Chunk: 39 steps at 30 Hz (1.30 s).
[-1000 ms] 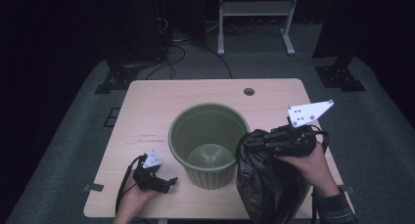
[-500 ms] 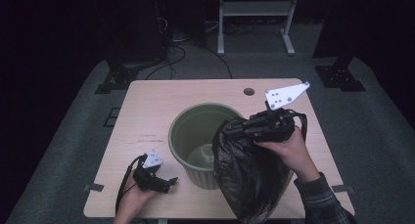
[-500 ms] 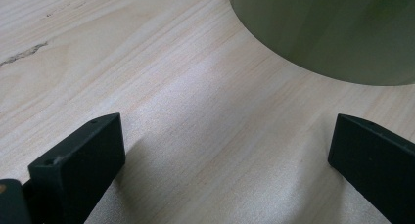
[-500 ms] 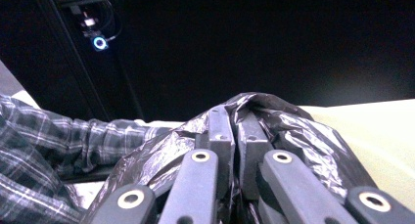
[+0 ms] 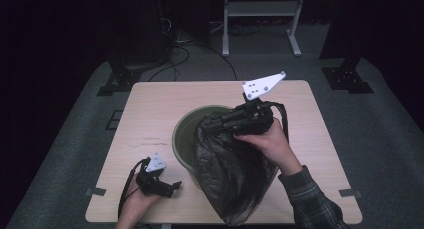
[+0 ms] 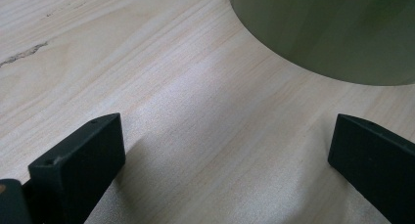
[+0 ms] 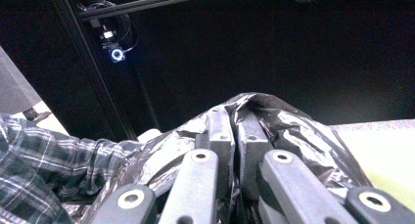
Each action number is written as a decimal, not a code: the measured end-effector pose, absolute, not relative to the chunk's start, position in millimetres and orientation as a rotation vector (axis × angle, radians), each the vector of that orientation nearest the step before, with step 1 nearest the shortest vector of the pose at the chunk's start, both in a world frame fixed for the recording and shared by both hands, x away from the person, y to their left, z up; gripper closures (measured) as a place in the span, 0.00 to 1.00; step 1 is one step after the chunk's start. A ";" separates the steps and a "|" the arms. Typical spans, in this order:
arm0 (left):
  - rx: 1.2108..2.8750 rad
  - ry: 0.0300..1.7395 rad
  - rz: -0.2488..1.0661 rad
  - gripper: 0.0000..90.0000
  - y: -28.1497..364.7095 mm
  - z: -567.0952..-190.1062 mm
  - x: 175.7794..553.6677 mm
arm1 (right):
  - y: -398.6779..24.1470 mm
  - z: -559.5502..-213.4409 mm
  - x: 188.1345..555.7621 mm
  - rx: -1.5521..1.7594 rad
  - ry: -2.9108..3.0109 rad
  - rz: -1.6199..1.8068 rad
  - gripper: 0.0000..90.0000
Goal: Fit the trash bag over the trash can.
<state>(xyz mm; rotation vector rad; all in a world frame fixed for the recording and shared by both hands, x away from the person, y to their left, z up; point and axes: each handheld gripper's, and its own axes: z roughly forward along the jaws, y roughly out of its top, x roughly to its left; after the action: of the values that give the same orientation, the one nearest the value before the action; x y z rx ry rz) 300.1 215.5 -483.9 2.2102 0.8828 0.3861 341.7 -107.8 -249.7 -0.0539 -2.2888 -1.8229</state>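
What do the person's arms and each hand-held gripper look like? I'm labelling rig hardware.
Both are black. The right hand-held gripper carries a white three-cornered plate with holes, the left hand-held gripper a smaller one plus a black cable. The right arm wears a plaid sleeve.

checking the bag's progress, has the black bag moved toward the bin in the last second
Yes. The black bag, clamped in the right gripper, has shifted left: it was beside the green bin and now overlaps its right rim.

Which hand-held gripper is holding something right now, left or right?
The right hand-held gripper: its jaws are shut on the black bin bag over the green bin. The left hand-held gripper rests open on the table.
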 end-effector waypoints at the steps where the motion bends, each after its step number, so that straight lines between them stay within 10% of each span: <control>1: 2.209 0.883 0.386 0.00 215.5 -483.9 300.1 | -104.6 -249.6 342.8 -0.049 -2.289 -1.820 0.97; 21: 2.210 0.883 0.388 0.00 215.4 -484.0 300.0 | -28.4 -254.0 351.9 -0.035 -2.338 -1.661 0.90; 28: 2.210 0.882 0.387 0.00 215.4 -484.0 300.0 | -45.0 -261.1 355.1 -0.116 -2.403 -1.631 0.77; 39: 2.212 0.882 0.387 0.00 215.6 -483.7 300.1 | -88.2 -272.0 354.6 -0.234 -2.569 -1.566 0.83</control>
<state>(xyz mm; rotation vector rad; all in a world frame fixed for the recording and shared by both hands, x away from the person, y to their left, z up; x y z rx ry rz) 300.1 215.6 -483.7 2.2123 0.8815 0.3868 354.6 -88.2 -272.0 -0.2335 -2.5688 -1.5658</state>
